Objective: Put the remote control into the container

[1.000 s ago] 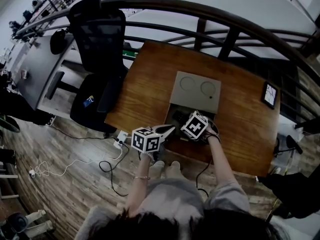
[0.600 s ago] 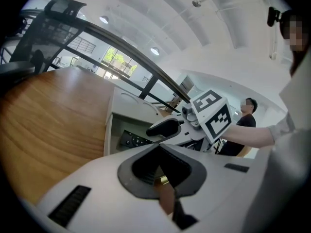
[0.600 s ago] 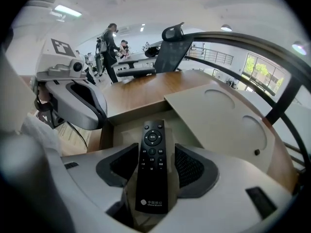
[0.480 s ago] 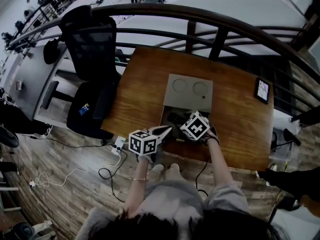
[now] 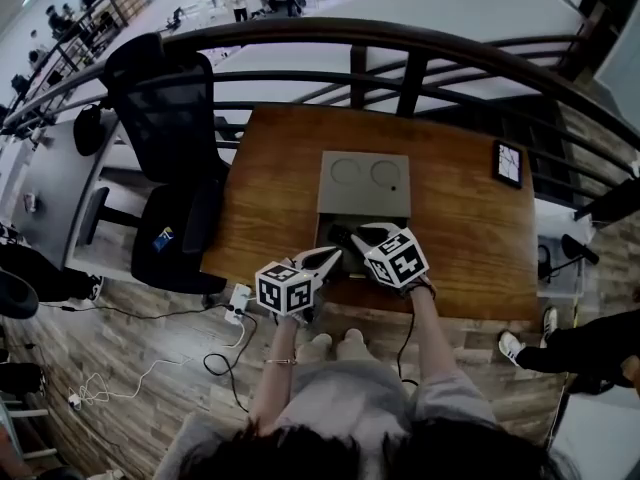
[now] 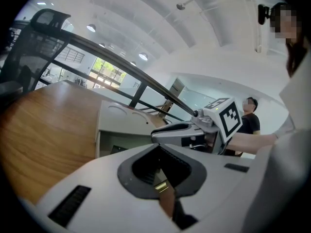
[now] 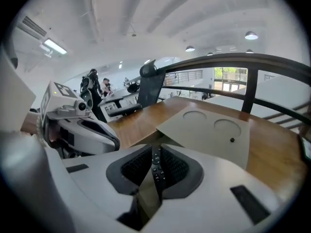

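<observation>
A black office chair stands off the left edge of the wooden tabletop, and the blue label on its seat is too small to read; a white power strip and cables lie on the plank floor; the left gripper, jaws pressed together on nothing, hangs over the near edge; the grey container sits mid-table, its lid bearing two round recesses, with bare wood on both sides; the right gripper has just been closing and pinches the black remote control above the container's open near end; a small dark device lies by the far right corner; a curved dark railing runs close behind the far edge.
</observation>
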`<state>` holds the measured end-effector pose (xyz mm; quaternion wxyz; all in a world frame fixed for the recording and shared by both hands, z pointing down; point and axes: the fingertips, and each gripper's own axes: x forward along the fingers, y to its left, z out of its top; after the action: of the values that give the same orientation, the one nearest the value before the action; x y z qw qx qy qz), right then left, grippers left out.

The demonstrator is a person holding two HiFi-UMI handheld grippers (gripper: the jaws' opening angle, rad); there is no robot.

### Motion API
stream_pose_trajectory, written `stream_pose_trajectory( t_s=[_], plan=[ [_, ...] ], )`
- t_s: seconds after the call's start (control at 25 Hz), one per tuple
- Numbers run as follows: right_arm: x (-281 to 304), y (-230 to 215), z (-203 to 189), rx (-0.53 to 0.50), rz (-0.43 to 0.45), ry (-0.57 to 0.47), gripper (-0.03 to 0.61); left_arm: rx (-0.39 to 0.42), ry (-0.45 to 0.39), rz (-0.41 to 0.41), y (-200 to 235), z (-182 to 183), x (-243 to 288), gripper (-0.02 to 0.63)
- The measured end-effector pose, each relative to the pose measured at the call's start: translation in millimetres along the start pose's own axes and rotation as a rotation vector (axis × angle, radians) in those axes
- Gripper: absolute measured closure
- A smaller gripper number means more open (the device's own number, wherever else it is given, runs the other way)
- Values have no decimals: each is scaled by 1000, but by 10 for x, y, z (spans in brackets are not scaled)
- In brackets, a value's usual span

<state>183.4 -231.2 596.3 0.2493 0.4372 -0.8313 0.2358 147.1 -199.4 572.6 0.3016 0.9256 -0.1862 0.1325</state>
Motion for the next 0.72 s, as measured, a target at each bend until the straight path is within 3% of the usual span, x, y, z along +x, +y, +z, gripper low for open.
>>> stream_pose_trajectory(
  t_s=[0.44, 0.72],
  plan=[
    [-526, 140, 347, 170, -60, -282, 543, 118, -69, -91, -329, 350, -70, 611],
    [-970, 220, 627, 186, -97, -438, 548, 220, -116, -149, -640, 656, -144, 611]
  ],
)
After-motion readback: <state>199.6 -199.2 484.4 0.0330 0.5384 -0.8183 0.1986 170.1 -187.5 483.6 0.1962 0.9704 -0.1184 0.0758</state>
